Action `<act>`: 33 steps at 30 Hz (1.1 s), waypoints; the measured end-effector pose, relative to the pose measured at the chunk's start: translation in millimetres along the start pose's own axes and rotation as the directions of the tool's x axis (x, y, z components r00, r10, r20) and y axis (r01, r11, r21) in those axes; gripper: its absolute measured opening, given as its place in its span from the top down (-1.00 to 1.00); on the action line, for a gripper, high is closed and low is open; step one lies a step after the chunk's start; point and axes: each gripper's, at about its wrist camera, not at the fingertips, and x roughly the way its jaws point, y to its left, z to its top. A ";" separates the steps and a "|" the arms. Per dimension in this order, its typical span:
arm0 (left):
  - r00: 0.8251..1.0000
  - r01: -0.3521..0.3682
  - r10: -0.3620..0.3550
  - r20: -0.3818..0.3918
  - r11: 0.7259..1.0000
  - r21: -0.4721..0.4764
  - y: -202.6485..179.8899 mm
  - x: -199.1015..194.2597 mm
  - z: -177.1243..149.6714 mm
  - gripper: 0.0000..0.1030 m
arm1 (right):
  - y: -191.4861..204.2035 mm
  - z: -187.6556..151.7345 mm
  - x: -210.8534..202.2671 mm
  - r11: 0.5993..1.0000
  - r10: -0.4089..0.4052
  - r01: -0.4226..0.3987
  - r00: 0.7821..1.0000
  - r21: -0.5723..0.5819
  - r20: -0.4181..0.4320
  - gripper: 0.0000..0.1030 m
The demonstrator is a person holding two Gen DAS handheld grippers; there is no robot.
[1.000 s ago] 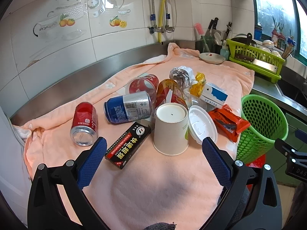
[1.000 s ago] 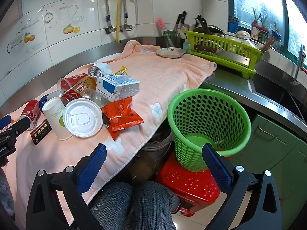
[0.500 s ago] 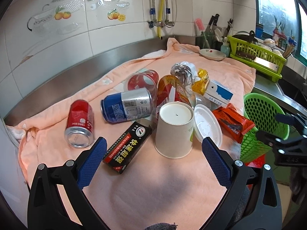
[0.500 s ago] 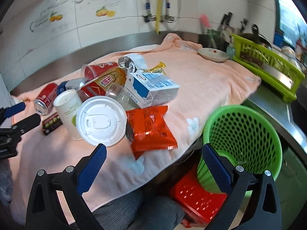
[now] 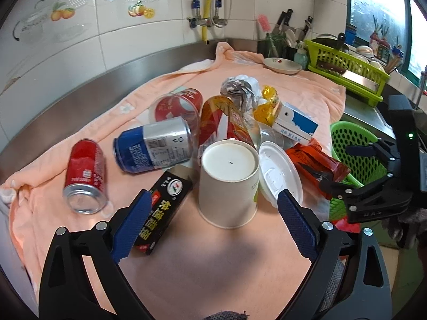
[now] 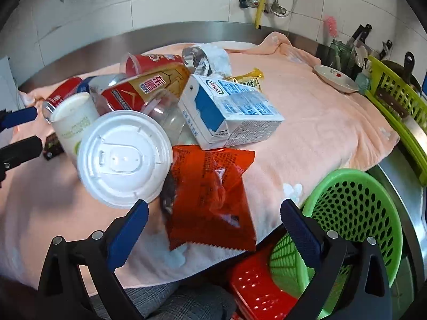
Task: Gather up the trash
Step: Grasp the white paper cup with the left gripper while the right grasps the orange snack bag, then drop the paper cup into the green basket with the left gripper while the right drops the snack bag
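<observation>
Pink towel (image 6: 320,133) carries the trash pile. Right gripper (image 6: 213,224) is wide open above the orange wrapper (image 6: 210,194), holding nothing. White lid (image 6: 124,157) leans at 10 o'clock from it, milk carton (image 6: 229,112) at 12. Green basket (image 6: 355,213) stands at 3 o'clock. Left gripper (image 5: 213,218) is open too, before the upturned cup (image 5: 229,184).
</observation>
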 end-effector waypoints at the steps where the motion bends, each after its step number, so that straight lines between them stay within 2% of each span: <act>1: 1.000 0.006 -0.006 -0.006 1.000 -0.002 0.2 3.0 1.3 -0.78 | -1.1 1.0 3.2 1.000 0.001 -0.001 1.000 -0.004 -0.005 -0.86; 7: 0.999 0.035 -0.035 -0.013 0.999 0.006 -1.7 17.2 7.8 -0.76 | -6.0 5.1 14.2 1.000 0.015 -0.015 1.000 0.002 -0.014 -0.84; 11: 0.999 0.046 -0.045 -0.024 0.999 0.009 -2.9 27.0 11.7 -0.72 | -7.4 6.8 19.1 0.999 0.030 -0.030 0.999 0.017 -0.021 -0.64; 15: 0.998 0.055 -0.055 -0.037 0.998 -0.005 0.0 34.9 14.1 -0.63 | -4.8 8.1 21.2 0.999 0.033 -0.033 0.999 0.012 -0.019 -0.54; 21: 0.995 0.084 -0.085 -0.050 0.996 -0.015 3.4 43.5 15.0 -0.36 | -3.4 6.8 25.7 0.998 0.053 -0.052 0.998 0.032 -0.025 -0.29; 23: 0.994 0.101 -0.102 -0.045 0.995 -0.014 2.5 43.1 15.1 -0.12 | -1.9 5.5 25.5 0.998 0.060 -0.059 0.998 0.033 -0.023 -0.24; 26: 0.994 0.101 -0.101 -0.032 0.995 -0.006 0.4 41.1 14.8 -0.11 | 0.3 4.6 24.0 0.998 0.062 -0.062 0.998 0.034 -0.019 -0.12; 33: 0.995 0.100 -0.101 -0.005 0.995 -0.026 5.7 28.0 11.9 -0.10 | 2.1 0.3 10.7 0.995 0.072 -0.072 0.997 0.066 0.010 -0.10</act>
